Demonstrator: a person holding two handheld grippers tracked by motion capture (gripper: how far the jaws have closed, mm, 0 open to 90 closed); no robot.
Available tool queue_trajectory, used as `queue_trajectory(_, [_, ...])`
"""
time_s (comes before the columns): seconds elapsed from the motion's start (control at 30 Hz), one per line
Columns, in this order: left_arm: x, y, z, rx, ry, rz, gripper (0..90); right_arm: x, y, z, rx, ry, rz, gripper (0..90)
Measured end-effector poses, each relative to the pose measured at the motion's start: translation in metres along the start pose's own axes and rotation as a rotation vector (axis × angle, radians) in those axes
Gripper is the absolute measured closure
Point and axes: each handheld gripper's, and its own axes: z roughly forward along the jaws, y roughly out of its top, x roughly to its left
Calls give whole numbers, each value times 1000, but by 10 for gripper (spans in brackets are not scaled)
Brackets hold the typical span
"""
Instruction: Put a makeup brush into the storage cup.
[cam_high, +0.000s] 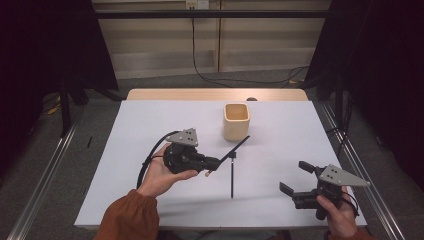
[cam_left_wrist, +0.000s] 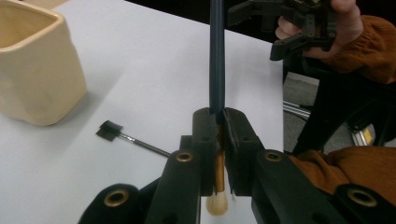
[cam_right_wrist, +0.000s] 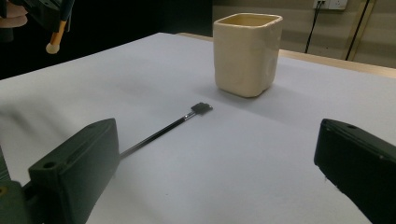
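Nearest to us in the left gripper view, the left gripper (cam_left_wrist: 218, 140) has its two black jaws clamped on a long brush (cam_left_wrist: 217, 60), whose dark handle runs straight up and away from the jaws while its gold ferrule and pale bristle tip hang below them. In the high view we see the left hand (cam_high: 160, 172) cupping that gripper from underneath above the white table (cam_high: 150, 120), with the held brush slanting up and to the right, its far end reaching toward the foot of the cream cup (cam_high: 236, 121) without touching it, as far as we can tell. The cup stands upright toward the far middle of the table, open at the top; what may be inside it we cannot tell. A second, thinner brush with a small flat black head (cam_right_wrist: 201, 108) lies flat on the table in front of the cup, apart from it, its handle running back toward the person; in the high view it lies just to the right of the left gripper and below the held brush. At the right near corner of the table the right hand (cam_high: 334, 212) holds the right gripper (cam_high: 295, 177), whose jaws stand wide apart with nothing between them. In the right gripper view those two jaws frame the bare table, with the lying brush and the cup ahead of them and well apart from them.
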Motion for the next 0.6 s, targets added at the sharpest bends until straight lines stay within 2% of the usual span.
queue_trajectory(0.07, [-2,5,2,34,-8,9,839,1,0,1,-2,3,-5,0])
queue_trajectory(0.3, [-8,16,7,106,-22,66,839,1,0,1,-1,7,-2,0])
queue_trajectory(0.53, [-5,22,9,178,-6,90,839,1,0,1,-2,11,-5,0])
queue_trajectory(0.6, [-5,23,9,213,1,103,839,1,0,1,-2,14,-5,0])
